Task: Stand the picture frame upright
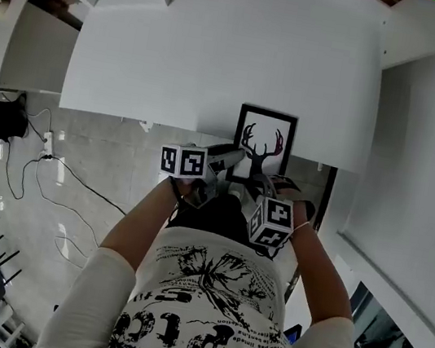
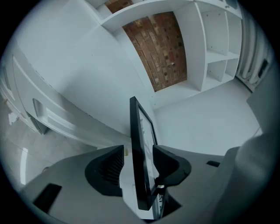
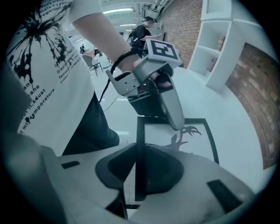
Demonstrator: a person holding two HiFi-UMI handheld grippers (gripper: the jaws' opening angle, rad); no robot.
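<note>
One picture frame (image 1: 263, 142), mid-picture on the counter (image 1: 222, 46). Two tools: right tool (image 3: 140, 164) clamped on its edge, left tool (image 2: 139, 155) released around it.

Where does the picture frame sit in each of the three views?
Head view: picture frame centre, at the near edge of the white table.
Left gripper view: picture frame low centre, edge-on between the jaws.
Right gripper view: picture frame low centre, one edge between the jaws.
Shared landmark: the white table.
</note>
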